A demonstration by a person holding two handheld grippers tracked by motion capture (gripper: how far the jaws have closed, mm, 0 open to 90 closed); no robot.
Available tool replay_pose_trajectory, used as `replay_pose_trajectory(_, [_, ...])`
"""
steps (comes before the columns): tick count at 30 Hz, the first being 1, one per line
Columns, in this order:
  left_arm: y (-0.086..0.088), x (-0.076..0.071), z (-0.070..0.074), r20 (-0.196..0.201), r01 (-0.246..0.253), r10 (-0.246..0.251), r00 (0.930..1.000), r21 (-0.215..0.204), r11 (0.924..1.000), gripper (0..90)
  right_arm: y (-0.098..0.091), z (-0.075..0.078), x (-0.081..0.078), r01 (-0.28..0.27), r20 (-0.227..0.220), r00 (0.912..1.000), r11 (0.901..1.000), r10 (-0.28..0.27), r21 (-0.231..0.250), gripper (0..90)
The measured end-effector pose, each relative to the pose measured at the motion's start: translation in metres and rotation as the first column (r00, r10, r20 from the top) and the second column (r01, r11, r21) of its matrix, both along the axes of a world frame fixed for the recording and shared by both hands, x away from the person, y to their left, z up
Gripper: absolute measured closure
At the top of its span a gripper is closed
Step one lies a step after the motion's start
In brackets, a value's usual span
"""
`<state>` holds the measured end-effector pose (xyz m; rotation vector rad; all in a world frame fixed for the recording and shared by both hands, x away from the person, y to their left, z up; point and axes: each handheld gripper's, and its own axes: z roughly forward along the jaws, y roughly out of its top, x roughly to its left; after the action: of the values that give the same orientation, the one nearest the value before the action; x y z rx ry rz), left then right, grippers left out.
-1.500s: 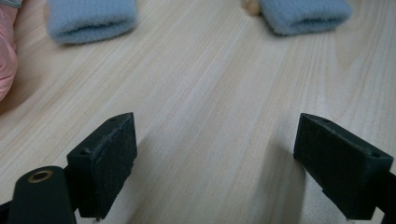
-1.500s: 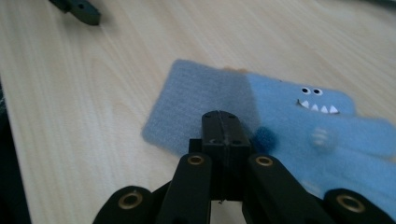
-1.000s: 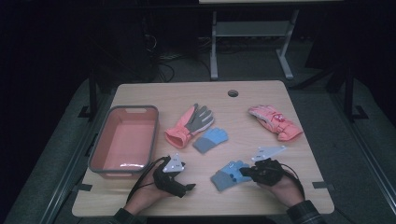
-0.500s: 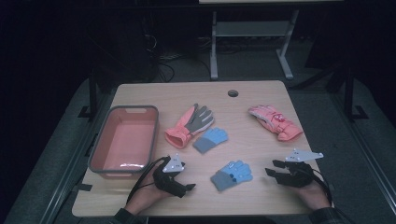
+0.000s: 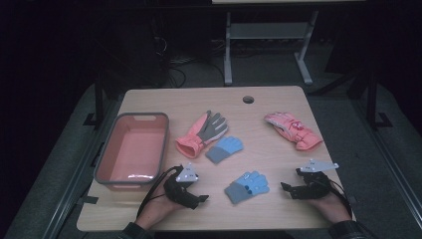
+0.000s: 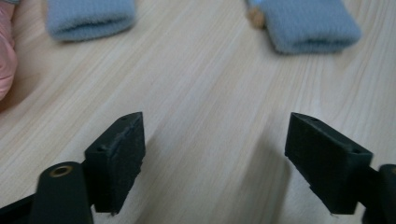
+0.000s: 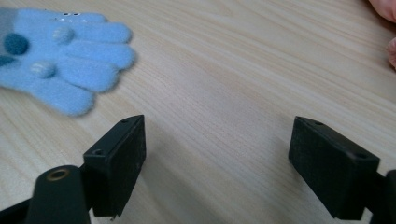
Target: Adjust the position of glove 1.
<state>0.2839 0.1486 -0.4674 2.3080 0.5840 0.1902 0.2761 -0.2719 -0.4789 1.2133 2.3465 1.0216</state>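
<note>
Your right gripper (image 5: 293, 188) sat low over the pale wooden surface (image 5: 268, 107) near its front right corner, its jaws having just been opening, spread wide with nothing but bare wood between them. The small light blue knitted glove with dots (image 5: 247, 186) lay flat just to that gripper's left, fingers pointing toward it, apart from the jaws; in the right gripper view the glove (image 7: 60, 56) lay up and left of the jaws. Your left gripper (image 5: 196, 196) rested near the front edge beside the salmon-pink plastic bin (image 5: 107, 172), its jaws having just been closing a little yet wide apart and empty. A second plain blue glove (image 5: 225, 148) lay against the pink and grey glove (image 5: 201, 132); a pink patterned glove (image 5: 292, 130) lay far right.
</note>
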Motion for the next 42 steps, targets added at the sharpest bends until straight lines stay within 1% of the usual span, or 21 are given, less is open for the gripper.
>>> replay_pose_trajectory(2, [-0.001, 0.003, 0.004, -0.009, 0.000, 0.000, 1.0000, 0.004, 1.0000, 25.2, 0.000, 0.000, 0.000, -0.003, 0.002, 1.0000, 1.0000, 0.003, 0.001, 18.2])
replay_pose_trajectory(3, [-0.003, 0.004, 0.005, -0.021, -0.006, 0.006, 0.9998, -0.005, 1.0000, 27.5, 0.000, 0.000, 0.000, -0.003, 0.002, 1.0000, 1.0000, 0.003, 0.001, 17.4])
replay_pose_trajectory(5, [-0.005, 0.006, 0.008, -0.022, -0.008, 0.007, 0.9997, -0.011, 0.9999, 35.3, 0.000, -0.001, 0.000, -0.008, 0.011, 0.9999, 1.0000, 0.008, -0.002, 15.4])
replay_pose_trajectory(6, [-0.006, 0.008, 0.010, -0.022, -0.008, 0.008, 0.9997, -0.007, 0.9999, 38.6, 0.001, -0.002, 0.000, -0.008, 0.013, 0.9999, 1.0000, 0.008, -0.004, 14.3])
replay_pose_trajectory(8, [-0.009, 0.012, 0.014, -0.021, -0.017, 0.017, 0.9996, -0.022, 0.9996, 46.0, 0.002, -0.003, -0.001, -0.006, 0.015, 0.9999, 1.0000, 0.006, -0.006, 12.7])
replay_pose_trajectory(11, [-0.012, 0.019, 0.019, -0.029, -0.038, 0.037, 0.9989, -0.034, 0.9987, 53.3, 0.002, -0.003, -0.001, -0.006, 0.015, 0.9999, 1.0000, 0.006, -0.004, 12.6])
replay_pose_trajectory(13, [-0.017, 0.025, 0.021, -0.035, -0.047, 0.045, 0.9983, -0.035, 0.9983, 53.6, 0.002, -0.003, -0.001, -0.006, 0.015, 0.9999, 1.0000, 0.007, -0.004, 12.6])
replay_pose_trajectory(15, [-0.022, 0.030, 0.025, -0.022, -0.045, 0.044, 0.9988, -0.038, 0.9983, 52.3, 0.002, -0.003, -0.001, -0.006, 0.015, 0.9999, 1.0000, 0.007, -0.004, 12.6])
replay_pose_trajectory(18, [-0.030, 0.039, 0.028, -0.009, -0.038, 0.038, 0.9992, -0.018, 0.9991, 52.4, 0.002, -0.003, -0.001, -0.007, 0.015, 0.9999, 1.0000, 0.007, -0.004, 12.6])
replay_pose_trajectory(19, [-0.033, 0.042, 0.030, -0.007, -0.040, 0.040, 0.9992, -0.022, 0.9990, 52.5, 0.002, -0.003, -0.001, -0.006, 0.014, 0.9999, 1.0000, 0.006, -0.003, 12.6])
replay_pose_trajectory(22, [-0.039, 0.050, 0.033, 0.010, -0.036, 0.036, 0.9993, -0.003, 0.9994, 52.7, 0.002, -0.003, -0.001, -0.005, 0.013, 0.9999, 1.0000, 0.005, -0.003, 12.6])
replay_pose_trajectory(23, [-0.040, 0.054, 0.034, 0.007, -0.041, 0.041, 0.9991, -0.006, 0.9992, 52.7, 0.002, -0.003, -0.001, -0.006, 0.014, 0.9999, 1.0000, 0.006, -0.003, 12.6])
replay_pose_trajectory(26, [-0.044, 0.064, 0.038, 0.015, -0.048, 0.048, 0.9987, 0.003, 0.9988, 52.6, 0.002, -0.003, -0.001, -0.006, 0.014, 0.9999, 1.0000, 0.006, -0.004, 12.6])
replay_pose_trajectory(27, [-0.045, 0.068, 0.039, 0.012, -0.055, 0.055, 0.9984, -0.007, 0.9985, 52.6, 0.002, -0.003, -0.001, -0.006, 0.014, 0.9999, 1.0000, 0.006, -0.003, 12.6])
replay_pose_trajectory(29, [-0.048, 0.075, 0.041, 0.019, -0.059, 0.059, 0.9980, -0.001, 0.9982, 52.6, 0.002, -0.003, -0.001, -0.003, 0.011, 0.9999, 1.0000, 0.003, -0.001, 12.6])
replay_pose_trajectory(32, [-0.053, 0.086, 0.043, 0.025, -0.070, 0.070, 0.9973, -0.004, 0.9976, 52.7, 0.002, -0.003, -0.001, -0.006, 0.016, 0.9999, 1.0000, 0.006, -0.004, 12.6])
replay_pose_trajectory(34, [-0.055, 0.093, 0.043, 0.027, -0.079, 0.079, 0.9965, -0.008, 0.9969, 53.3, 0.002, -0.003, -0.001, -0.002, 0.011, 0.9999, 1.0000, 0.002, -0.004, 12.7])
replay_pose_trajectory(36, [-0.058, 0.100, 0.042, 0.029, -0.079, 0.079, 0.9965, 0.001, 0.9969, 54.2, 0.002, -0.003, 0.000, -0.002, 0.014, 0.9999, 1.0000, 0.002, -0.004, 12.7])
replay_pose_trajectory(37, [-0.060, 0.104, 0.041, 0.029, -0.084, 0.084, 0.9960, -0.002, 0.9964, 54.3, 0.002, -0.003, -0.001, -0.001, 0.013, 0.9999, 1.0000, 0.001, -0.004, 12.7])
replay_pose_trajectory(39, [-0.063, 0.110, 0.038, 0.026, -0.088, 0.088, 0.9958, 0.005, 0.9961, 55.6, 0.002, -0.003, 0.000, -0.002, 0.013, 0.9999, 1.0000, 0.002, -0.005, 12.6])
replay_pose_trajectory(42, [-0.067, 0.117, 0.034, 0.013, -0.100, 0.100, 0.9949, 0.003, 0.9950, 56.7, 0.002, -0.003, -0.001, -0.001, 0.013, 0.9999, 1.0000, 0.001, -0.004, 12.7])
